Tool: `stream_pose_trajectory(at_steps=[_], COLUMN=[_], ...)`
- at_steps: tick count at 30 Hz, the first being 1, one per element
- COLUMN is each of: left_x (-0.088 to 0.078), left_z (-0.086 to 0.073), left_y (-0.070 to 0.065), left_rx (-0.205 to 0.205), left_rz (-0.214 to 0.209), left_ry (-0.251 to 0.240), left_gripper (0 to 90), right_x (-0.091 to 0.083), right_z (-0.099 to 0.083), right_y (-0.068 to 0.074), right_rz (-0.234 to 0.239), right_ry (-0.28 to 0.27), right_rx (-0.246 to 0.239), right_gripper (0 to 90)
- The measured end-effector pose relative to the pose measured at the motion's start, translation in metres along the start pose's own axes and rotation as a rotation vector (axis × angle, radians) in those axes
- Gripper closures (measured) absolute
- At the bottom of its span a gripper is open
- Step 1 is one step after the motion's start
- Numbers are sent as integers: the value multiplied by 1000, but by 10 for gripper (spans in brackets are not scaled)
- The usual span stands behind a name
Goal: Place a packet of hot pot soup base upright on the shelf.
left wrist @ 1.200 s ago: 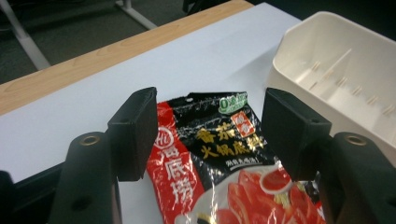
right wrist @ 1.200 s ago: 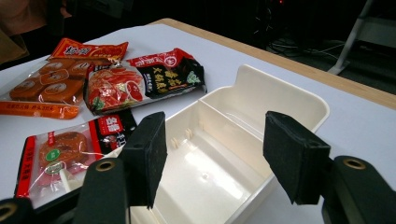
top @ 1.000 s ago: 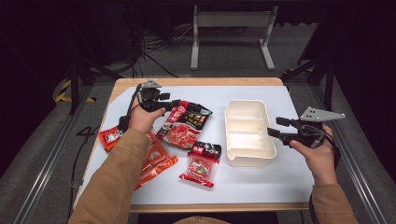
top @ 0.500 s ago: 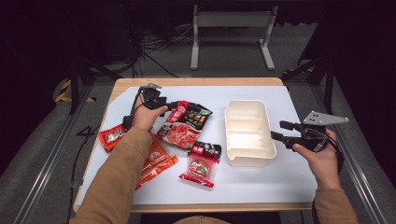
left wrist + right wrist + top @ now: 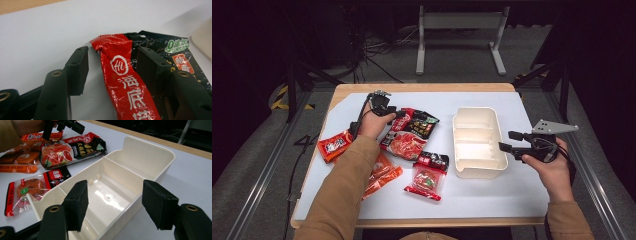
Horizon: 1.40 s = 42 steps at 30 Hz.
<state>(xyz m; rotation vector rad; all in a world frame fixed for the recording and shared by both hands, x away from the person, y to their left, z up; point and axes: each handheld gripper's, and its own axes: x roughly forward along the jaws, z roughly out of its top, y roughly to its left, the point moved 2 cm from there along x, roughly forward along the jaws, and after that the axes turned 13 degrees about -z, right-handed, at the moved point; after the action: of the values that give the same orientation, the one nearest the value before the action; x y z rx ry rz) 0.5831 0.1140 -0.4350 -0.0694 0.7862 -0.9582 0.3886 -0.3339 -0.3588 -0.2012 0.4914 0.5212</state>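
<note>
Red-and-black sauce packet [image 5: 125, 82] showing glossy, crinkled plastic film; cream divided tray [image 5: 140, 152] gleaming as smooth plastic; left gripper [image 5: 112, 67] pads looking matt black; table [image 5: 492, 87] edge showing bare wood.

I count five snack packets on surface [image 5: 512, 200]: big red-black packet [image 5: 408, 134] centre, small red-black one [image 5: 428, 172] below it, three orange-red ones [image 5: 333, 145] at left. One cream tray [image 5: 476, 142], three compartments, right of centre.
</note>
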Motion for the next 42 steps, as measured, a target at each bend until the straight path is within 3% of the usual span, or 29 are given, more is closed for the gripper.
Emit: stream_pose_trajectory(at_steps=[2, 8, 20, 32, 42], left_x=[3, 6, 14, 21, 23], left_z=[-1, -2, -7, -11, -12], left_y=[0, 2, 0, 2, 0], left_rx=[-6, -29, -3, -50, -25], left_rz=[-20, -21, -11, -42, -24], left_ry=[-7, -3, 70, 100, 106], left_gripper=[448, 484, 532, 568, 602], right_x=[0, 1, 5, 8, 11], right_z=[0, 1, 1, 1, 1], right_y=[1, 2, 6, 9, 12], right_rz=[1, 8, 24, 48, 85], right_ry=[-1, -9, -15, -35, -28], right_rx=[-2, -5, -10, -21, -21], right_gripper=[380, 373, 382, 437, 437])
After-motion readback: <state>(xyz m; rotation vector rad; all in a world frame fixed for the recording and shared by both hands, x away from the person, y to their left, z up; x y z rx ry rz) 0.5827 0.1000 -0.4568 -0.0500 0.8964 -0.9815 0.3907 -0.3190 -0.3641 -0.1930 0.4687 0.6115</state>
